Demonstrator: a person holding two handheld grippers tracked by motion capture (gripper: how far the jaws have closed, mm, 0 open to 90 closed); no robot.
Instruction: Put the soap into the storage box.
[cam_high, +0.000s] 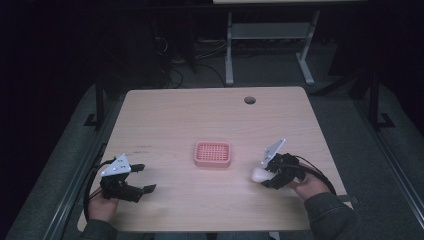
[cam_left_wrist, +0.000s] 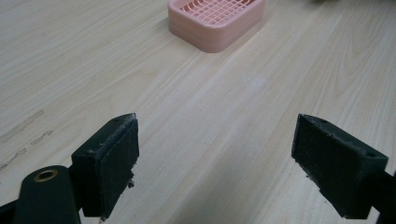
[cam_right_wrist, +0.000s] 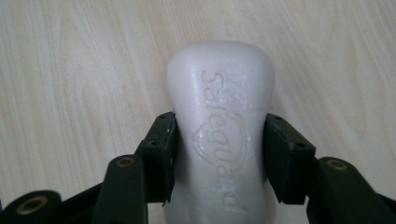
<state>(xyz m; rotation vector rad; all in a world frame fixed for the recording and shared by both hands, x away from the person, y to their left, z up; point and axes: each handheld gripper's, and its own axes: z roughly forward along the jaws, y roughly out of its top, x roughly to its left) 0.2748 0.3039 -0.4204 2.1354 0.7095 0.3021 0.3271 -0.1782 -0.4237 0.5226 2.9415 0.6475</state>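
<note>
Item 1. My right gripper (cam_right_wrist: 219, 149): near edge of the table, right side. Jaws pinched on a bar of soap (cam_right_wrist: 222, 130), one pad on each long flank, at the bar's narrowed waist. In the high view this gripper (cam_high: 267, 176) sits just ahead of my right hand (cam_high: 310, 187), with the pale bar (cam_high: 260, 174) projecting from its tip toward the table's middle.

Item 2. Bar of soap: white, waxy, rounded corners, raised lettering and a shield emblem on the upper face. Far end juts past the jaw pads, over bare wood. Whether the underside touches the wood, I cannot tell.

Item 3. My left gripper (cam_left_wrist: 215, 163): near edge, left side. Jaws spread wide, nothing between them but bare wood grain. The high view shows it (cam_high: 142, 178) ahead of my left hand (cam_high: 104, 206), grey three-cornered plate on top, black cable looping off to the left.

Item 4. Table (cam_high: 165, 120): light wood top, rounded corners, a few faint scuffs on its left half.

Item 5. Soap dish (cam_high: 212, 153): pink plastic, rectangular with rounded corners, gridded top. Stands flat near the table's centre, between the two grippers and farther out than both, apart from each. In the left gripper view it (cam_left_wrist: 215, 21) lies well ahead of the open jaws.

Item 6. Cable hole (cam_high: 250, 100): round, dark, near the far edge, right of centre.
</note>
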